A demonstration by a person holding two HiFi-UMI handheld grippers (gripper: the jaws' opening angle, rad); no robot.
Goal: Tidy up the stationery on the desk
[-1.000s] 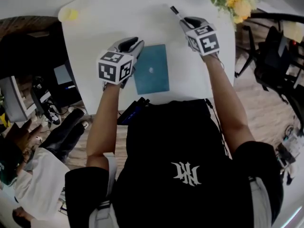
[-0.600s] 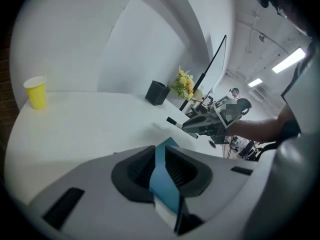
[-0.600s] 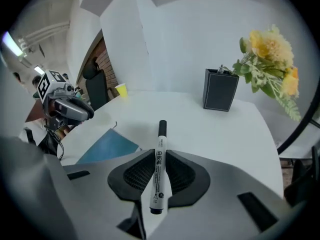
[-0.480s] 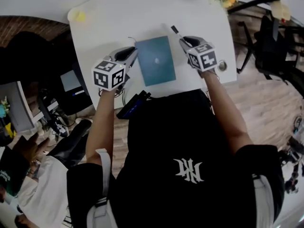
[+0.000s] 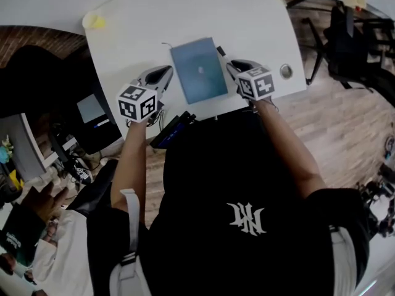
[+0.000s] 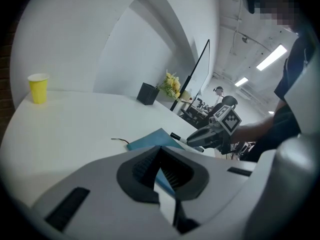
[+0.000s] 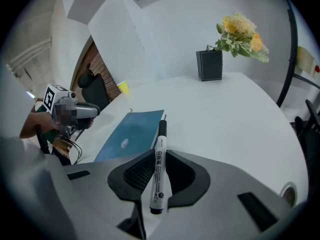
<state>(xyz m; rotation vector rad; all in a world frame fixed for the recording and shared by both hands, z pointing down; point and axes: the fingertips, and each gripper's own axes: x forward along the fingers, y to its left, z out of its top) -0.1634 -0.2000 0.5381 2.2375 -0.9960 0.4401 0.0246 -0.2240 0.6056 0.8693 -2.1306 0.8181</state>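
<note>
Head view: you're holding both claws over the near edge of the white surface (image 5: 142,29). The blue notebook (image 5: 199,70) is lying flat between them. Your left claw (image 5: 164,73) is sitting just beside the notebook's left edge and your right claw (image 5: 231,64) just beside its right edge. The marker (image 5: 220,51) is sticking out of the right claw, with its dark tip near the notebook's far right corner. A yellow cup (image 5: 94,21) is standing well apart at the far left corner.

Left gripper view: the left claw (image 6: 165,184) is showing only a narrow slit between its jaws and is gripping nothing. The surface and a strip of notebook (image 6: 150,140) are showing through the slit. The right claw (image 6: 192,140) is hovering past the notebook with the marker (image 6: 176,136) poking out. A black box (image 6: 147,93) is standing at the far end next to yellow flowers (image 6: 171,84).

Right gripper view: the right claw (image 7: 159,184) is clamping the white marker (image 7: 159,164) by its barrel. The black cap end is pointing away, along the notebook's (image 7: 132,132) right edge. I can't tell whether the tip is touching the surface.
</note>
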